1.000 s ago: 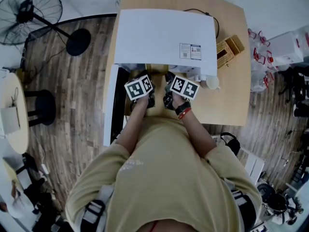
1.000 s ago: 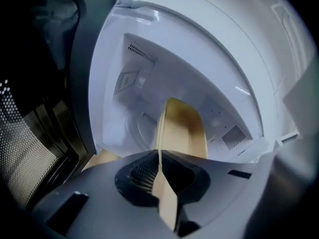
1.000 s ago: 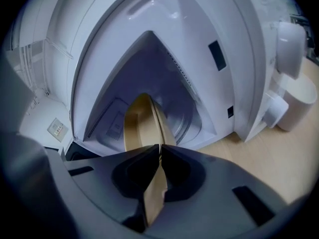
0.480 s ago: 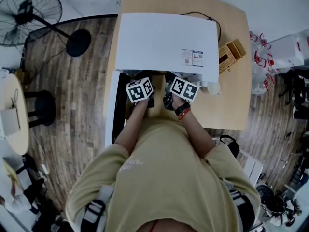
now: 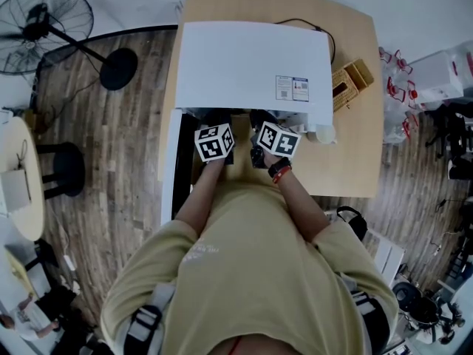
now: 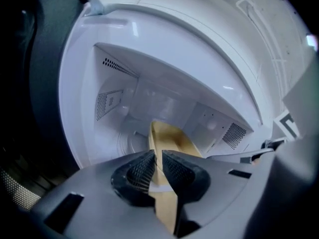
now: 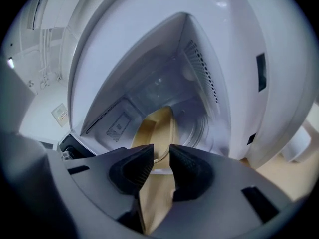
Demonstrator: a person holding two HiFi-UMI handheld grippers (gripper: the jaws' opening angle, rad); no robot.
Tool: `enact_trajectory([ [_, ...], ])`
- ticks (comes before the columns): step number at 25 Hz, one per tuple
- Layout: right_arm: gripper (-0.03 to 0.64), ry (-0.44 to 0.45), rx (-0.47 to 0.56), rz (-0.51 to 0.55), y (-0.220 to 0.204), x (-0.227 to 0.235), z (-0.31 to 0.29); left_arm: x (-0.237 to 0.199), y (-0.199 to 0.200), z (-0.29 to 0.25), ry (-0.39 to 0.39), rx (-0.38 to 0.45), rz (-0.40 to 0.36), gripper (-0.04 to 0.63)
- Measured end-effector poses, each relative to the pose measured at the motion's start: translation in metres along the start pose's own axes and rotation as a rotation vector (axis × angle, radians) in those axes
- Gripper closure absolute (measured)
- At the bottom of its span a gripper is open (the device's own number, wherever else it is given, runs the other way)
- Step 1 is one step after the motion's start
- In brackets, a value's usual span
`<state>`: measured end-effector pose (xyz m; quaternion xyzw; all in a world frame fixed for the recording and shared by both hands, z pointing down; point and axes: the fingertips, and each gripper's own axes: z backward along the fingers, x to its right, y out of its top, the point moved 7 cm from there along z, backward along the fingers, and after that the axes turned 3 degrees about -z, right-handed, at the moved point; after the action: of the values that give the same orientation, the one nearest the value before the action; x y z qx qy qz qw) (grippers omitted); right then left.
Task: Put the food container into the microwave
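A tan food container (image 6: pixel 172 141) (image 7: pixel 155 128) is held between both grippers at the mouth of the white microwave (image 5: pixel 251 61). My left gripper (image 6: pixel 155 169) is shut on the container's left rim, my right gripper (image 7: pixel 160 166) shut on its right rim. In both gripper views the container's far end reaches into the white cavity (image 6: pixel 149 108), above the round turntable (image 7: pixel 199 128). From the head view the marker cubes of the left gripper (image 5: pixel 214 143) and right gripper (image 5: pixel 278 140) sit at the microwave's front edge, and the container is hidden beneath them.
The microwave door (image 5: pixel 171 165) stands swung open to the left, beside my left arm. A wicker box (image 5: pixel 349 81) and a white cup (image 5: pixel 325 133) rest on the wooden table (image 5: pixel 355 161) right of the microwave. A fan (image 5: pixel 44 24) stands on the floor far left.
Both grippers have moved forward toward the microwave, carrying the container further into the opening. Their grip has not changed.
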<state>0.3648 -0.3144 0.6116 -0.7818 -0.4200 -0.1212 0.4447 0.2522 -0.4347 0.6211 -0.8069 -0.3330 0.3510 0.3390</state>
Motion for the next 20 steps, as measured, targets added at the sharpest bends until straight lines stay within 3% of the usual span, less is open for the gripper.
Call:
enact_trajectory([
  [9,0.509,0.011,0.031,0.070,-0.004,-0.008,0.014,0.003,0.002,0.023,0.010,0.037,-0.025,0.552],
  [20,0.562,-0.016,0.111,0.230,-0.021,-0.012,0.059,0.029,-0.020,0.063,-0.006,0.070,-0.108,0.553],
])
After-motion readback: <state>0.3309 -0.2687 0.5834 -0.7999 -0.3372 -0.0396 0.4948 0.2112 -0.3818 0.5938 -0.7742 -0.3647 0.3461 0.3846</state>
